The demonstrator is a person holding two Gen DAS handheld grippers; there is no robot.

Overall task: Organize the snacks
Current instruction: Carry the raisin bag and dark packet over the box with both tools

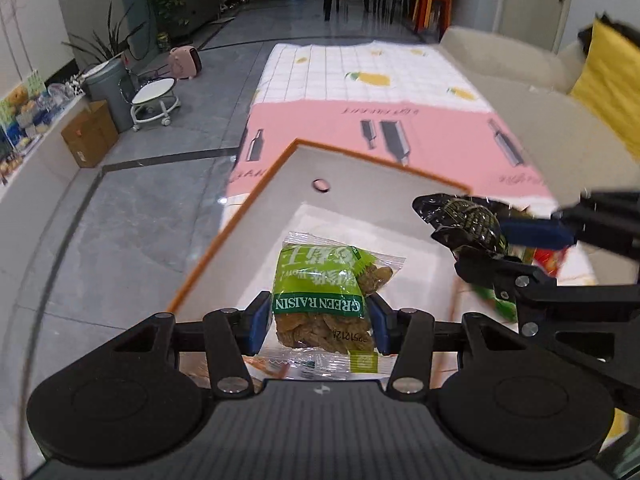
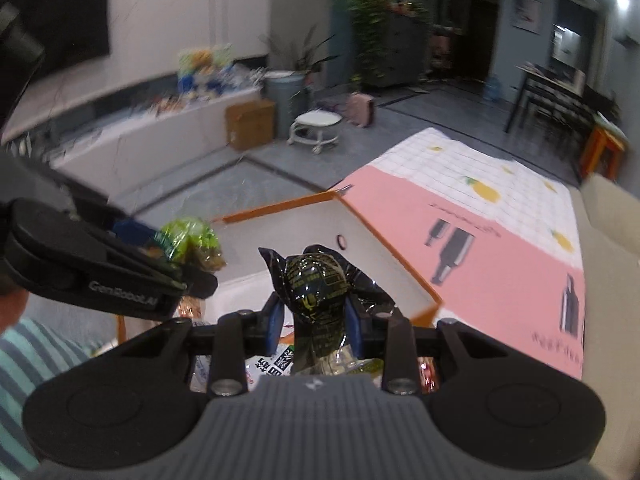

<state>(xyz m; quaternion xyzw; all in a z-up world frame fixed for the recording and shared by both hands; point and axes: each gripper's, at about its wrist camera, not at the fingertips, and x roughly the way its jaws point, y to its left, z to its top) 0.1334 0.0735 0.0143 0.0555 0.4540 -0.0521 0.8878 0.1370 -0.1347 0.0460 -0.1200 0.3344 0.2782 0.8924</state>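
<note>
The left gripper (image 1: pixel 318 322) clamps a raisin pack (image 1: pixel 332 300) by its sides, above the orange-rimmed box (image 1: pixel 256 196). The right gripper (image 2: pixel 314 320) pinches a black sachet (image 2: pixel 318 280) beside it. Both look light, soft and crinkly, with slippery film; gripping across the filled middle seems safest.

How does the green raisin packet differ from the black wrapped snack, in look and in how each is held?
The flat, clear plastic raisin packet with the green label shows its contents; the shiny black wrapped snack with gold print is opaque and rounded. The raisin packet is wider, so the left gripper stands wider than the right gripper on the black snack. Both are pinched between blue fingers above the white box with the orange rim.
</note>
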